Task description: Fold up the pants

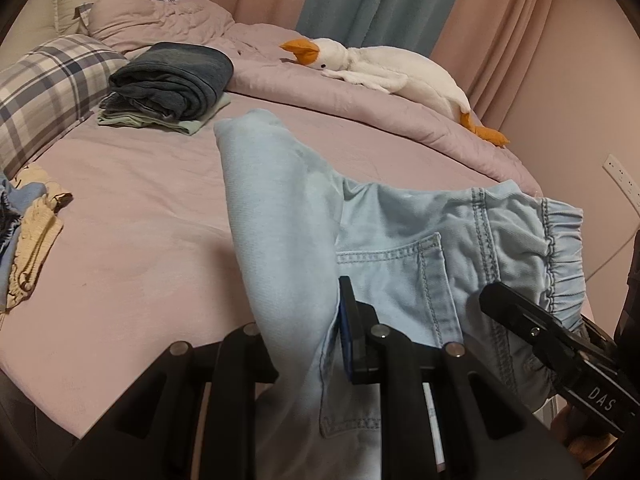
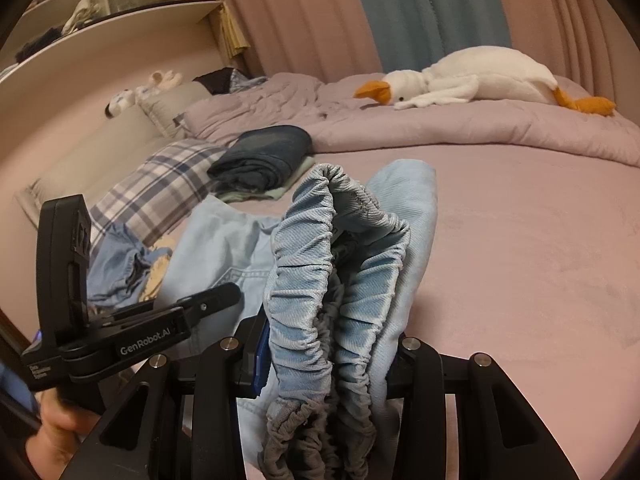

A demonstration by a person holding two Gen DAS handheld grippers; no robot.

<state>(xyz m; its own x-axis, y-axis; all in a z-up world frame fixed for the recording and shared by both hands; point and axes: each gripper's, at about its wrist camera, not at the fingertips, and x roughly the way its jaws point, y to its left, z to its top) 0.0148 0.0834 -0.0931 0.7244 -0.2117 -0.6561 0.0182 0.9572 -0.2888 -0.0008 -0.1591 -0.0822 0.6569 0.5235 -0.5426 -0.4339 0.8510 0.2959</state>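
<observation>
Light blue denim pants with an elastic waistband hang over the pink bed between both grippers. My left gripper is shut on a fold of the pants beside the back pocket. My right gripper is shut on the bunched waistband; it also shows in the left wrist view at the right. The left gripper shows in the right wrist view at the lower left. The cloth drapes over both sets of fingers and hides the fingertips.
A stack of folded dark jeans on a pale green garment lies at the back left beside a plaid pillow. A white goose plush lies on the rumpled duvet behind. Loose clothes lie at the left edge. Curtains hang behind.
</observation>
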